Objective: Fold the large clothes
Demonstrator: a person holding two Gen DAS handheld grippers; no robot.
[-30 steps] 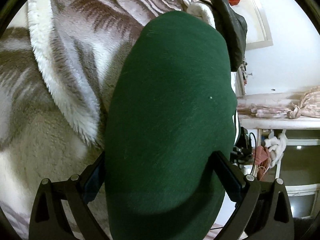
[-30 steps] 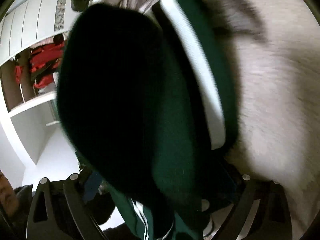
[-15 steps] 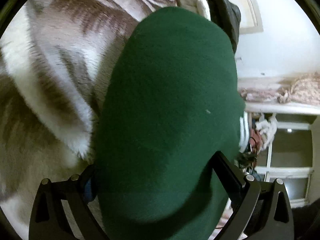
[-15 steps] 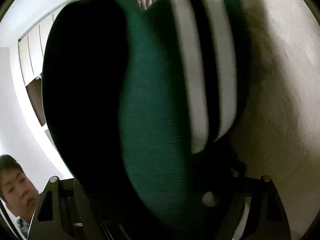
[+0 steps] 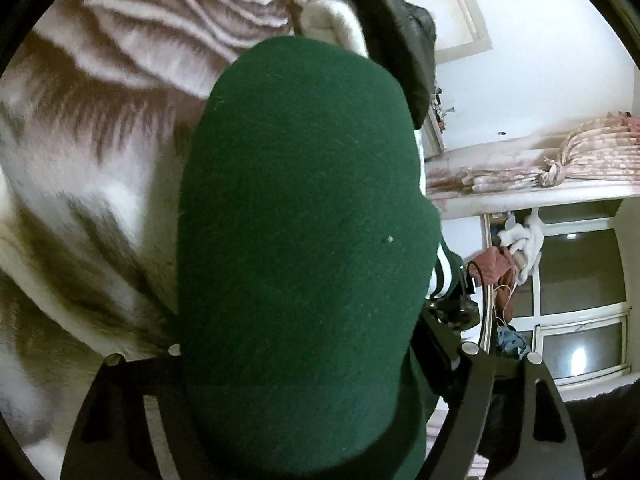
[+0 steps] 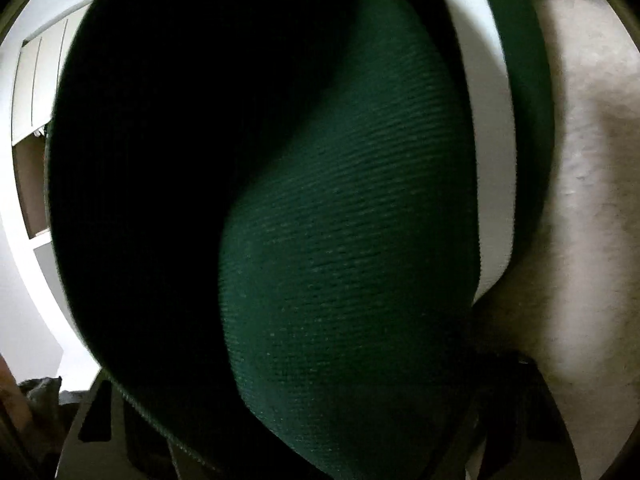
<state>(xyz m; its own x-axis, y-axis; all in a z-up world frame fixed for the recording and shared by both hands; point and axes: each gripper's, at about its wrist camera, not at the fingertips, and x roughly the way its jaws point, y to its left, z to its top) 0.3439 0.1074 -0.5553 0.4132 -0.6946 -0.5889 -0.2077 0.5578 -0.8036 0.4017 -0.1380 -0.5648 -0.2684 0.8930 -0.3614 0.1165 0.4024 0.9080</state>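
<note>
A fluffy brown-and-cream blanket (image 5: 100,184) spreads beneath the green garment (image 5: 304,240).

dark green garment (image 5: 304,240), white-striped, bunched, lifted

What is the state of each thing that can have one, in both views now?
Dark green knitted garment with white stripes: lifted, bunched, hanging between the fingers of both grippers.
Left gripper: shut on the garment.
Right gripper: fingers hidden by the cloth, which bulges from between them; it seems shut on it.
Brown and white fleece blanket: spread out, rumpled.
Pink patterned curtain: gathered and tied.
</note>
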